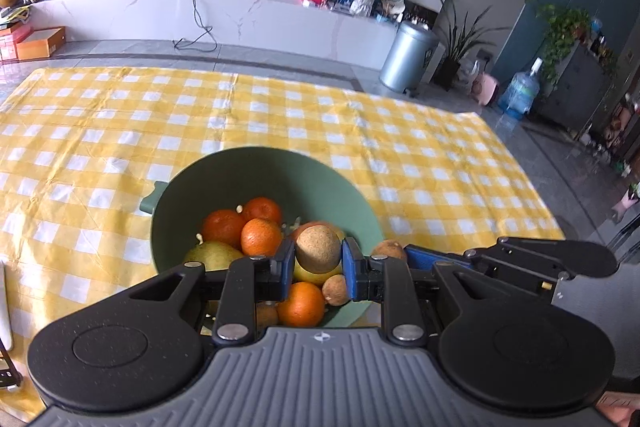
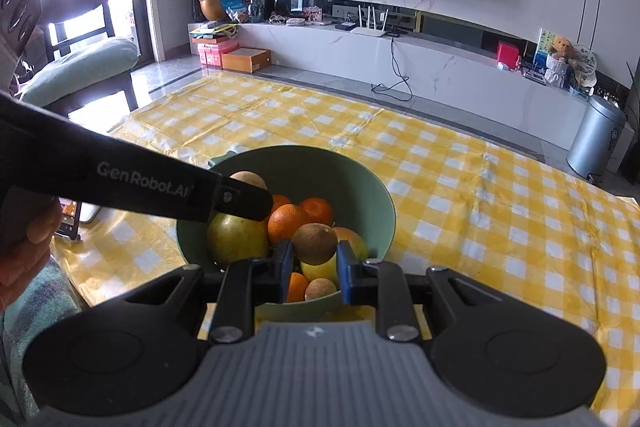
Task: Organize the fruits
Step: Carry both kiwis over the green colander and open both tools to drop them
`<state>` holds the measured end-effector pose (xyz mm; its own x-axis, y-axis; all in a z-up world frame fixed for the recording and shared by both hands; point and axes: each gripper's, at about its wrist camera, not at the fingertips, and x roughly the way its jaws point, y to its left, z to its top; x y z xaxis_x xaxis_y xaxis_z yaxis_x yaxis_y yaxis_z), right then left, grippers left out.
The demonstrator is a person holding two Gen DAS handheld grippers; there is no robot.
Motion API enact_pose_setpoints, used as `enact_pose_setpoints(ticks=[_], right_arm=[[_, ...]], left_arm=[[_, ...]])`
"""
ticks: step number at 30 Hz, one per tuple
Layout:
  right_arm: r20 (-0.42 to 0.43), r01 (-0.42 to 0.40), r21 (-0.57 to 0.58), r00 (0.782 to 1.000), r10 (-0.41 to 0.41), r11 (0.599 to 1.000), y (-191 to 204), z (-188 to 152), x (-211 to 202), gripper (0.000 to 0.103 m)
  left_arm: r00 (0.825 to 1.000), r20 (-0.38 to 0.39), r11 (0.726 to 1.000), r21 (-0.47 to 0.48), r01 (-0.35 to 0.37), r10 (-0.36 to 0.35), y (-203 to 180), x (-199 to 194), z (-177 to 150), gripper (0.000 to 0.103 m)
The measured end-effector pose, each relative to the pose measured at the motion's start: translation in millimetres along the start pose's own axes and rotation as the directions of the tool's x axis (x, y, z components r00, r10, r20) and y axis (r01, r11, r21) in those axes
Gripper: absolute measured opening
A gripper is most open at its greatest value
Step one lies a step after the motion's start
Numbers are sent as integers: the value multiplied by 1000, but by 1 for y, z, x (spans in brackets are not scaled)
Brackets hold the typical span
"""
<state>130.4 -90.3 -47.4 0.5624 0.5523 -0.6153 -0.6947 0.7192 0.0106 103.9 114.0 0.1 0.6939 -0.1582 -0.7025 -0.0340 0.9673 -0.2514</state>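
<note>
A green bowl (image 1: 264, 171) on the yellow checked cloth holds several oranges (image 1: 261, 237), a green pear (image 1: 212, 255) and small brown fruits. My left gripper (image 1: 318, 259) is shut on a tan round fruit (image 1: 318, 247) above the bowl. In the right wrist view my right gripper (image 2: 314, 261) is shut on a brown round fruit (image 2: 315, 243) over the same bowl (image 2: 320, 167). The left gripper's black body (image 2: 140, 183) crosses the bowl's left side there, with its tan fruit (image 2: 249, 179) behind. The right gripper also shows in the left wrist view (image 1: 394, 251), holding its fruit (image 1: 386, 250).
The yellow checked cloth (image 1: 360, 131) covers the table around the bowl. A phone (image 2: 70, 215) lies at the table's left edge. Beyond the table are a white TV bench (image 1: 240, 11), a metal bin (image 1: 408, 55) and orange boxes (image 1: 40, 43) on the floor.
</note>
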Motion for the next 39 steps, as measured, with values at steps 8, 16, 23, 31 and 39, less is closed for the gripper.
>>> enact_pose_setpoints(ticks=[8, 16, 23, 31, 39], right_arm=[[-130, -60, 4, 990, 60, 998, -5, 2, 33, 19], [-189, -122, -1, 975, 120, 992, -3, 7, 54, 19], [-224, -121, -25, 968, 112, 992, -3, 4, 70, 19], [-213, -141, -19, 968, 134, 990, 0, 7, 74, 19], [-196, -154, -21, 970, 147, 988, 7, 11, 79, 19]], left_arm=[[993, -112, 999, -50, 16, -22, 23, 27, -3, 27], [980, -185, 991, -123, 50, -72, 36, 50, -5, 27], [978, -204, 992, -121, 22, -47, 36, 61, -10, 28], [980, -195, 990, -144, -4, -25, 43, 57, -9, 30], [991, -134, 981, -192, -22, -4, 50, 42, -5, 38]])
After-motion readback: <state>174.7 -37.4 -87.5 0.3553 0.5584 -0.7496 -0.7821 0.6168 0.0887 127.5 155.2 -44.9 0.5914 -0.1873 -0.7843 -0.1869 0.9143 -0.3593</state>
